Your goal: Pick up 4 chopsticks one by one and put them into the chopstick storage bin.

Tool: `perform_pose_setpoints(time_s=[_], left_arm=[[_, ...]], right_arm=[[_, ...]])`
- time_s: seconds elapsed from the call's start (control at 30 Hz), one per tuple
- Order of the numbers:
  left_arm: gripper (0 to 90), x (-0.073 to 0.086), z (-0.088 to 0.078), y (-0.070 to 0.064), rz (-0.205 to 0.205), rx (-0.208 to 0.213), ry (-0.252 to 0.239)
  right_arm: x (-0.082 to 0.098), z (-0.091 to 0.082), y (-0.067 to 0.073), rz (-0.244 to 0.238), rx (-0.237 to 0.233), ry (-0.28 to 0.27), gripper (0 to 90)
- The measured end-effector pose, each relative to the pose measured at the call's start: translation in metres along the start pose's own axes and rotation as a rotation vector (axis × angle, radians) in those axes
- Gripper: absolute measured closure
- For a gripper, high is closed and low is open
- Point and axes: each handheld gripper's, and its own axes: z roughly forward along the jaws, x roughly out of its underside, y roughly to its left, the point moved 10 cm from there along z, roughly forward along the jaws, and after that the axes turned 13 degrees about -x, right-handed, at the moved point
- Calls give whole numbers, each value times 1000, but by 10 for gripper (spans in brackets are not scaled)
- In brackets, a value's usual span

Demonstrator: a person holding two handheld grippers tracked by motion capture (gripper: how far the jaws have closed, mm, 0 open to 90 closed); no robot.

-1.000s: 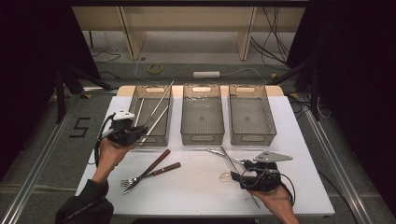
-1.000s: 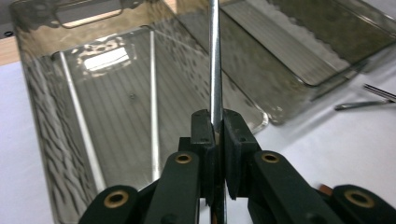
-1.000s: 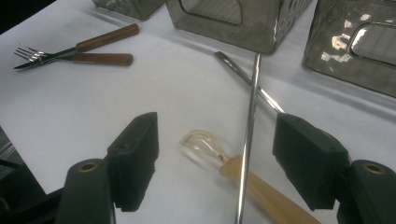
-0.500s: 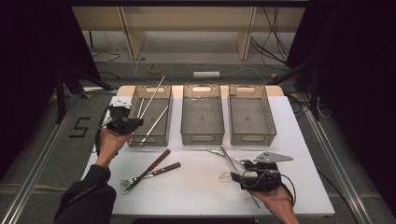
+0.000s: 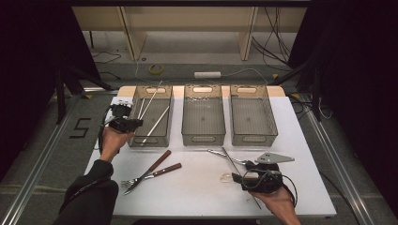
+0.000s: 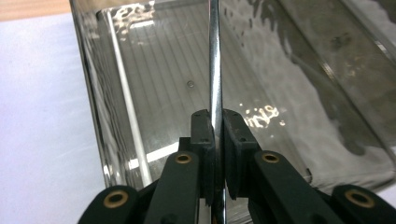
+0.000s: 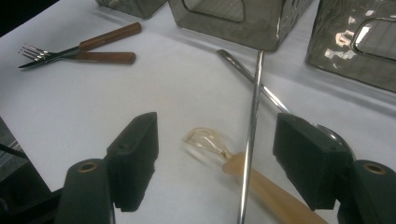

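My left gripper (image 5: 137, 123) (image 6: 218, 122) is shut on a thin metal rod (image 5: 151, 101) (image 6: 215, 56). It holds the rod at the left side of the left smoky plastic bin (image 5: 159, 139) (image 6: 289, 84), slanting up over the bin. Another metal rod (image 5: 156, 124) (image 6: 125, 102) lies inside that bin. Near the table's front right, my right gripper (image 5: 238, 177) (image 7: 217, 137) stands open just above the white table. A clear amber plastic spoon (image 7: 210, 142) and a metal rod (image 7: 252, 121) lie between its jaws, untouched.
Two wooden-handled forks (image 5: 150, 171) (image 7: 88, 49) lie at front left of centre. A metal spoon (image 7: 247, 74) lies crossed under the rod. The middle bin (image 5: 203, 137) and the right bin (image 5: 252, 138) stand in a row with the left one.
My left gripper has carried its rod away from me and to the left, along the left bin's side. The right gripper has stayed put.
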Motion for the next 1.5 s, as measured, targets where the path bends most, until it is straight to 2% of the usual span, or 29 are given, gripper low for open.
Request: perform_pose_setpoints(time_s=[0.13,0.23,0.3,0.37,0.47,0.57,0.73,0.87,0.9,0.97,1.13,1.37,1.5], left_arm=[[829,1,4,3,-32,-16,23],[821,-1,5,5,-57,-17,17],[774,-3,3,6,-72,-8,10],[727,-5,0,5,-64,-9,-7],[671,-7,-8,3,-79,10,-29],[567,-4,-15,-3,-77,28,-35],[439,3,-34,-12,-101,72,-91],[396,7,-47,-25,-81,111,-138],[387,8,-49,-29,-83,125,-144],[363,11,-54,-34,-57,134,-148],[336,19,-66,-45,-48,162,-167],[309,37,-80,-61,-6,188,-194],[291,49,-83,-70,8,210,-194]], right_arm=[[0,0,0,1,0,1,321],[0,0,0,2,1,3,321],[0,0,0,2,3,3,321],[0,0,0,3,2,3,321],[0,0,-1,7,3,5,322],[1,-1,-1,9,2,9,322],[3,0,-2,11,13,22,331],[6,1,-4,18,27,47,369],[7,1,-5,22,35,56,378],[9,1,-7,27,41,67,410],[15,1,-14,44,73,107,494],[28,0,-13,66,63,182,569],[34,1,-13,79,61,214,594]])
